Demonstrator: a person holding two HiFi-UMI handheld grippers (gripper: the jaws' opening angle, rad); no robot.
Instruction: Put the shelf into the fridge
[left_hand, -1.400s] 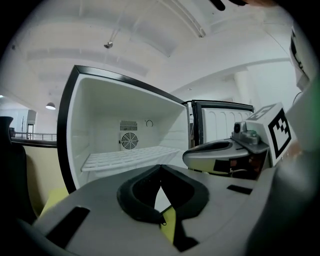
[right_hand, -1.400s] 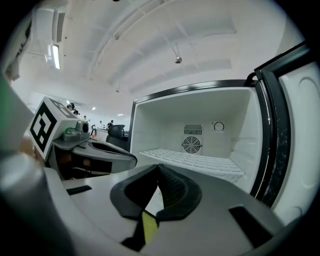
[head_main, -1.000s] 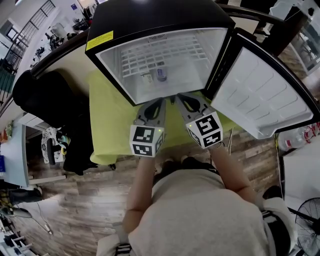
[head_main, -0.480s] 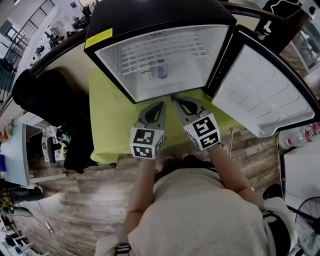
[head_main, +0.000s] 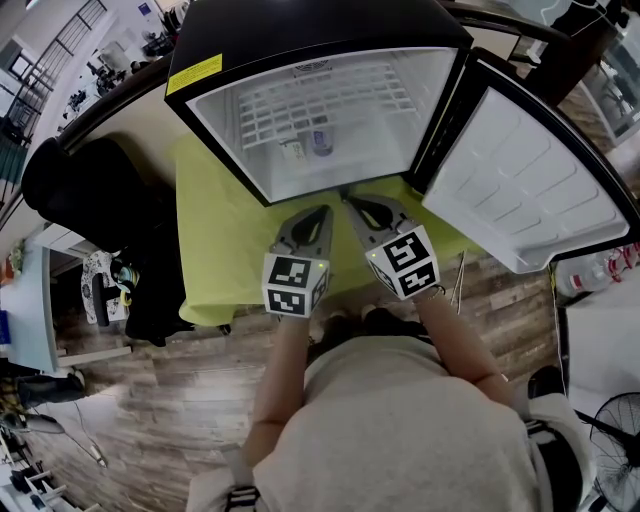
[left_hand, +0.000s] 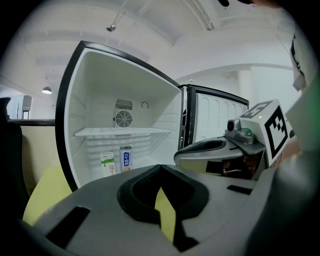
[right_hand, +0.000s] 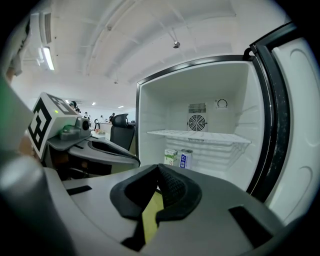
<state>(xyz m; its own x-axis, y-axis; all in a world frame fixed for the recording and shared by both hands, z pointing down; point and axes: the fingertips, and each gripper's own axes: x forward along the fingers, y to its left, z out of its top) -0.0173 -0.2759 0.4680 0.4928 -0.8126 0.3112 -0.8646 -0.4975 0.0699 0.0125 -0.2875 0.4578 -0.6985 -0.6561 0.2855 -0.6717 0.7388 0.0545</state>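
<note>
As the head view looks down, left claw (head_main: 318, 212) and right claw (head_main: 352, 203) sit before the open fridge (head_main: 300, 30); its shelf (head_main: 325, 105) lies level inside, long axis side to side. Left gripper view: tips clenched, empty. Right gripper view: likewise.

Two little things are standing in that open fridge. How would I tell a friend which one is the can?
Find the black fridge with its door open and a white inside. Look below its white wire shelf to the floor of the compartment, where two small things stand side by side. The can is the round one with a blue label, to the right of the boxy carton with green print.
</note>
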